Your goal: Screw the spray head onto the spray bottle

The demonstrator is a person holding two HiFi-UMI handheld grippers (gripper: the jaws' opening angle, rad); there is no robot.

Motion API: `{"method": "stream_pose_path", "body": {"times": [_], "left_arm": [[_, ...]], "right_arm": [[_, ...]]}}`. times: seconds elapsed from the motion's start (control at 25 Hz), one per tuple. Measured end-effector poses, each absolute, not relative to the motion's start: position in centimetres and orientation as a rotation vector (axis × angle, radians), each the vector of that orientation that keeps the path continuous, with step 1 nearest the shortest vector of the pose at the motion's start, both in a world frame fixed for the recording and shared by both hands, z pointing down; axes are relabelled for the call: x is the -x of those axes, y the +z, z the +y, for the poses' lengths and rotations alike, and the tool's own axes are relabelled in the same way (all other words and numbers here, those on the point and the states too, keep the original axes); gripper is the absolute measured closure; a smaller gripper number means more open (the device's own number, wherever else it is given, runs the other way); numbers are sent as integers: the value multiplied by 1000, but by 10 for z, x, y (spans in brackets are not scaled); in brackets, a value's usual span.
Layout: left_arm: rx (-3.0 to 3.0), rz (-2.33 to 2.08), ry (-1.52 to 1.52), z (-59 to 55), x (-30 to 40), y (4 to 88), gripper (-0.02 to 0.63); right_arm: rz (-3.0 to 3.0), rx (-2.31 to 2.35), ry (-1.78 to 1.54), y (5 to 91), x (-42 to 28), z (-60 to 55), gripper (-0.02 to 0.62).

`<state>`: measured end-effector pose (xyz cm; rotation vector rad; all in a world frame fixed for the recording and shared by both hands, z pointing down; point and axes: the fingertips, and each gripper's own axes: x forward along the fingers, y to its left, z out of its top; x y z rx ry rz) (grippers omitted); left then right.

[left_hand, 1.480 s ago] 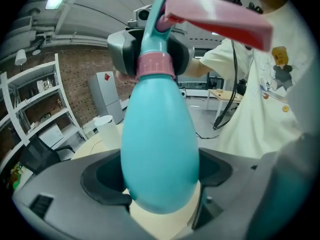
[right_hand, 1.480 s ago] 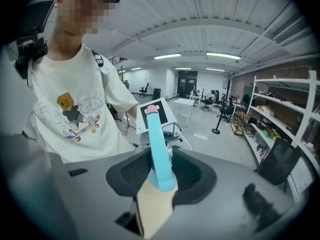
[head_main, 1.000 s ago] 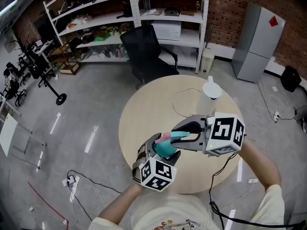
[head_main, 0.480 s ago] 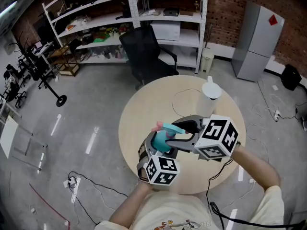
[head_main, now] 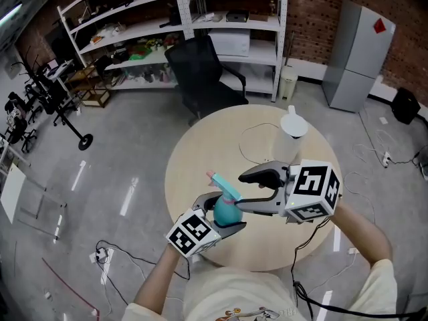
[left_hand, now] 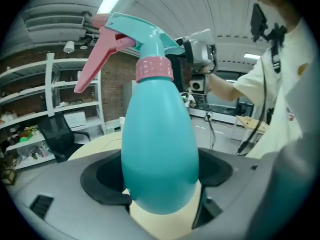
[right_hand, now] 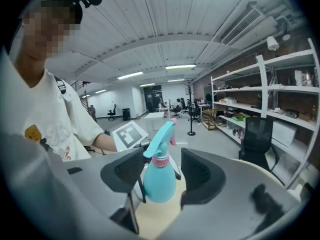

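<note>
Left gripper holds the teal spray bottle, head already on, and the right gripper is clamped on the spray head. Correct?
No: the right gripper is open, not clamped. Its jaws have just been opening and stand apart, clear of the spray head on the spray bottle, as the right gripper view shows. The rest holds.

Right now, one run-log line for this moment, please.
left gripper: shut on teal spray bottle | spray head: mounted on top | right gripper: jaws have just been opening, pads off the spray head
</note>
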<state>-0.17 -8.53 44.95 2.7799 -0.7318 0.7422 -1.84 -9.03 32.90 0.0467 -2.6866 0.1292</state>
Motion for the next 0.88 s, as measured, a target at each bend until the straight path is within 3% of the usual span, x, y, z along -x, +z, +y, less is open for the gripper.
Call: {"method": "stream_pose_path", "body": {"times": [0.48,0.56,0.64,0.88], "left_arm": [[-2931,92,647,-1,-25,409,199],[-2933,185,681,11,-27,407,199],[-2942,224,708,16,-28,405,199],[-2926,-110,721,-16,-26,410,199]], "right_arm": [[-2763,559,157,309,15,-26,374],[-2748,654,170,307,16,-14,406],[-2738,706,171,305,17,-6,457],[-2757,540,140,309,17,-27,463]]}}
